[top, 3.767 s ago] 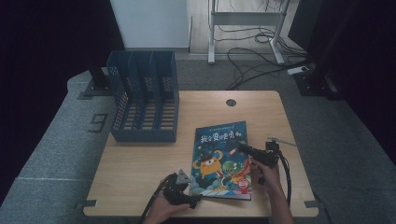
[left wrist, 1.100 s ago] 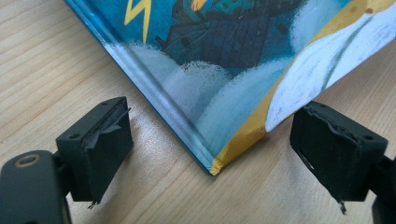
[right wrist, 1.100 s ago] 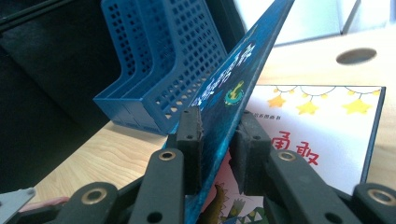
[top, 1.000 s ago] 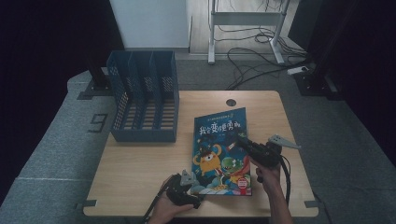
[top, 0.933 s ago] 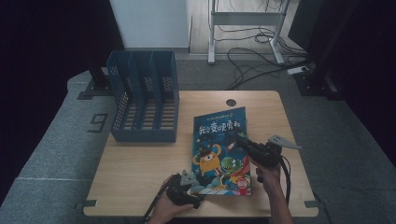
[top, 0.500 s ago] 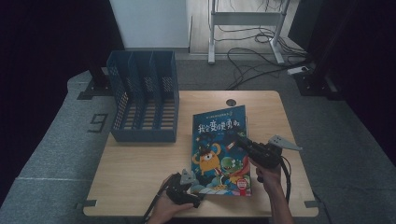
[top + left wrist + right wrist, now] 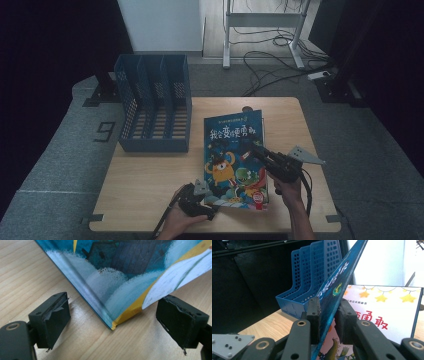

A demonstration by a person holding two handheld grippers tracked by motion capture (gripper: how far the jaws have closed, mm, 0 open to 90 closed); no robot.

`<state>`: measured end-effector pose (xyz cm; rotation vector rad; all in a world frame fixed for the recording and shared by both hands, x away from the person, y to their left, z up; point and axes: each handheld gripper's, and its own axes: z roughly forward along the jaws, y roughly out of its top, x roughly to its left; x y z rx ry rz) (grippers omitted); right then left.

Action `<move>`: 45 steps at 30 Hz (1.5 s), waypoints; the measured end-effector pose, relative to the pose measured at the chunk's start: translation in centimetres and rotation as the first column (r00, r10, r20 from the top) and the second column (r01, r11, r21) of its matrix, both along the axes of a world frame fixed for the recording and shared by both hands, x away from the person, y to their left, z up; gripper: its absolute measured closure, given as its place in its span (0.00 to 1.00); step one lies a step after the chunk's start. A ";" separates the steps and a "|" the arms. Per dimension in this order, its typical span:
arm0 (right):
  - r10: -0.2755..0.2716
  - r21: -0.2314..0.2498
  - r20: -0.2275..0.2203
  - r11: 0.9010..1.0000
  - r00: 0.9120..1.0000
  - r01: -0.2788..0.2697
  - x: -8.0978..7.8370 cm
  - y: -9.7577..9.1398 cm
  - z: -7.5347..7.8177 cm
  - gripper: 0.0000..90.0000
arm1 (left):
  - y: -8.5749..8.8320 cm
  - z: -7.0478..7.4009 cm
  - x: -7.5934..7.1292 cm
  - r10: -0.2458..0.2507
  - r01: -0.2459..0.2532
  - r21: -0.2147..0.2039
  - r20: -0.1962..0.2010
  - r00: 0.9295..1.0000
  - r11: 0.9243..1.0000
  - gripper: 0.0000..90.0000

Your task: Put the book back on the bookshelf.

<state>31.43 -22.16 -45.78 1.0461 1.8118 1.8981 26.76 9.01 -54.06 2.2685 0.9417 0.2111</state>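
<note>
A: Where's the book (image 7: 234,159) now?

B: On the table (image 7: 150,175), right of the blue file rack (image 7: 155,110); its right edge is lifted, tilted up on the spine side, and a second book (image 7: 384,315) lies flat beneath it, white cover with red characters.

A: And the grippers?

B: The right gripper (image 7: 329,315) is nearly closed, pads pinching the raised cover edge; the left gripper (image 7: 112,322) is wide open, jaws either side of the book's near corner, touching nothing.

A: What could go wrong?

B: The pinch is on a thin edge, fairly near the tips; if the book swings further upright its weight may pull it out of the pads; it would slap back on the lower book. The near corner rests on the wood between the open left jaws; if it skids toward the person, the book slides off the table edge. It may only be the cover held, not the whole book; I can't quite tell from the high view; then the pages would sag open.

A: Anything in the way?

B: The rack stands well apart to the left, slots empty; a small dark disc (image 7: 247,108) sits at the far edge; cables (image 7: 270,65) lie on the floor beyond.
</note>
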 end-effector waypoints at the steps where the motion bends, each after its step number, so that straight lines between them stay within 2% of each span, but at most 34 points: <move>1: 0.000 0.001 0.004 1.000 1.000 0.000 0.0 0.0 0.0 0.82 | 0.0 0.0 0.1 0.002 -0.002 0.002 0.000 1.000 1.000 0.13; 11: 0.002 0.005 0.037 1.000 0.999 -0.002 -0.3 0.2 0.2 0.82 | 0.1 0.0 0.6 0.011 -0.011 0.009 -0.001 1.000 1.000 0.13; 18: 0.024 0.009 0.106 1.000 0.994 -0.025 -0.7 0.3 0.5 0.82 | 0.1 0.1 1.4 0.018 -0.018 0.020 -0.006 1.000 1.000 0.13; 20: 0.020 0.011 0.113 1.000 0.993 -0.022 -0.8 0.4 0.6 0.83 | 0.2 0.1 1.8 0.023 -0.023 0.017 -0.007 1.000 1.000 0.13; 32: -0.011 -0.010 0.113 1.000 0.994 0.012 -0.7 0.2 0.4 0.84 | 0.4 0.0 1.8 0.034 -0.034 0.000 0.006 0.999 0.999 0.14; 40: -0.010 0.001 0.104 1.000 0.995 0.010 -0.5 0.0 0.2 0.84 | 0.9 0.1 1.8 0.029 -0.029 -0.018 -0.016 0.999 0.999 0.16; 42: -0.005 -0.002 0.103 1.000 0.995 0.005 -0.5 -0.1 0.2 0.84 | 1.0 0.3 1.8 0.032 -0.032 -0.022 -0.003 0.999 0.999 0.16; 44: -0.007 0.001 0.103 1.000 0.995 0.007 -0.5 -0.1 0.2 0.84 | 1.2 0.8 1.5 0.041 -0.039 -0.045 0.036 0.999 0.998 0.17; 45: -0.005 -0.003 0.102 1.000 0.995 0.006 -0.5 -0.1 0.2 0.84 | 1.2 0.9 1.4 0.036 -0.034 -0.055 0.036 0.999 0.998 0.18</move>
